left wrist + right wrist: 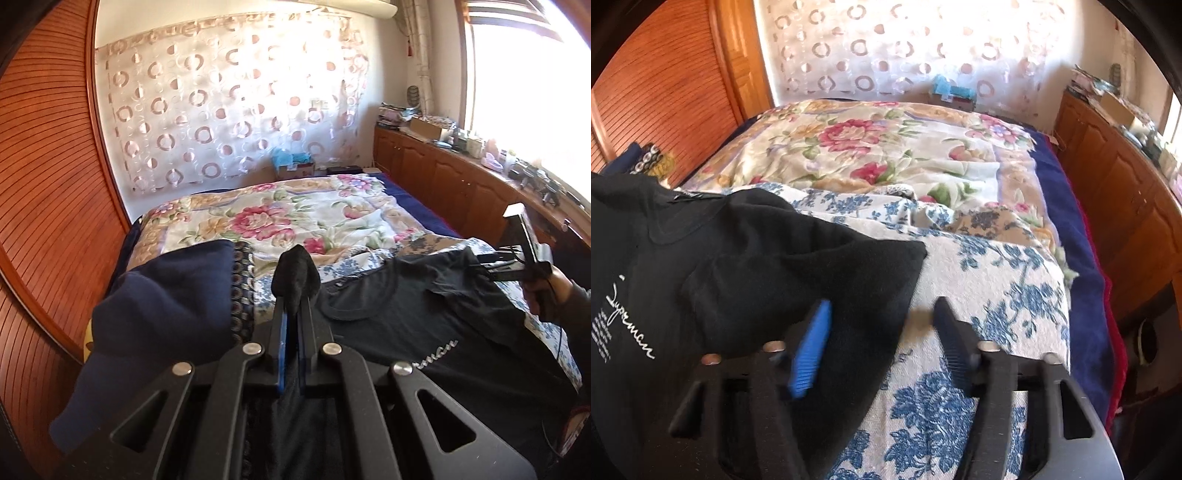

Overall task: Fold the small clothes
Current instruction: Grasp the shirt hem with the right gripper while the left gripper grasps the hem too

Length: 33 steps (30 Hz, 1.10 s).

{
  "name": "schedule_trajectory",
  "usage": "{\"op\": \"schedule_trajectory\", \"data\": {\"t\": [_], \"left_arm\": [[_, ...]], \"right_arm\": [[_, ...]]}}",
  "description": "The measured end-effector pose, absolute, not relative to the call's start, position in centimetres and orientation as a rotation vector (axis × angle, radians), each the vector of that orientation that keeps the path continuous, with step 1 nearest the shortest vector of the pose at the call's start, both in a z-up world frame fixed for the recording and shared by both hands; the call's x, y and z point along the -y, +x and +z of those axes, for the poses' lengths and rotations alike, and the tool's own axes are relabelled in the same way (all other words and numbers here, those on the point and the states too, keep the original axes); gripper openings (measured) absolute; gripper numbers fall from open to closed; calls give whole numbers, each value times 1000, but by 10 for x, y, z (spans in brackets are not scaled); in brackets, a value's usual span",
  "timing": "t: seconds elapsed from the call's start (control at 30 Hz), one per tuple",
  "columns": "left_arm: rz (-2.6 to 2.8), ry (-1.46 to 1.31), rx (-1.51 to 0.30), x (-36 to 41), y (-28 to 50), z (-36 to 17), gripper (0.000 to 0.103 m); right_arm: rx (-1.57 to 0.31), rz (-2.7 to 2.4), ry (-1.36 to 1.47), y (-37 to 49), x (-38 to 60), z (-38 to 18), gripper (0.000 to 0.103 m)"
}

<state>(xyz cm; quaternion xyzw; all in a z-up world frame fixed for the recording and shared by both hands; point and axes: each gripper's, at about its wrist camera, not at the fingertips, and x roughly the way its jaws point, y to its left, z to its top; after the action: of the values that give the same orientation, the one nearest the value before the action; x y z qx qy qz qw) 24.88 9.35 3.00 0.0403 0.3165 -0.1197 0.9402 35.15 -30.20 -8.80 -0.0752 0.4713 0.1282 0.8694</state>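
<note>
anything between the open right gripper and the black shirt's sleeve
Nothing visible. The right gripper is open right at the sleeve edge of the black shirt, over the blue floral cloth. The left gripper is shut on the shirt's fabric.

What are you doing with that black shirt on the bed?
A person is folding a black T-shirt spread on the bed, using a handheld tool in each hand. The left tool is shut on a bunched bit of the shirt and holds it up. The right tool is open at the shirt's sleeve, one finger over the fabric, gripping nothing. A navy garment lies at the left.
</note>
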Motion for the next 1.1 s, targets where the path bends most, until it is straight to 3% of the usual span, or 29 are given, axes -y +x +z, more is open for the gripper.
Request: {"op": "schedule_trajectory", "data": {"t": [0.03,0.07,0.1,0.37,0.7,1.1], "left_arm": [[-247,81,-642,-92,245,30,1],[-255,78,-637,-91,240,31,1],[-257,74,-632,-91,237,32,1],[-247,58,-570,-103,187,47,1],[-230,-12,-495,-136,86,46,1],[-184,-84,-573,-164,-5,-5,1]], "right_arm": [[-991,301,-156,350,298,-87,23],[-997,319,-161,350,296,-87,8],[-1004,340,-169,348,291,-86,5],[-875,344,-172,304,287,-42,3],[-732,365,-263,165,284,26,3],[-752,411,-214,18,291,22,3]]}}
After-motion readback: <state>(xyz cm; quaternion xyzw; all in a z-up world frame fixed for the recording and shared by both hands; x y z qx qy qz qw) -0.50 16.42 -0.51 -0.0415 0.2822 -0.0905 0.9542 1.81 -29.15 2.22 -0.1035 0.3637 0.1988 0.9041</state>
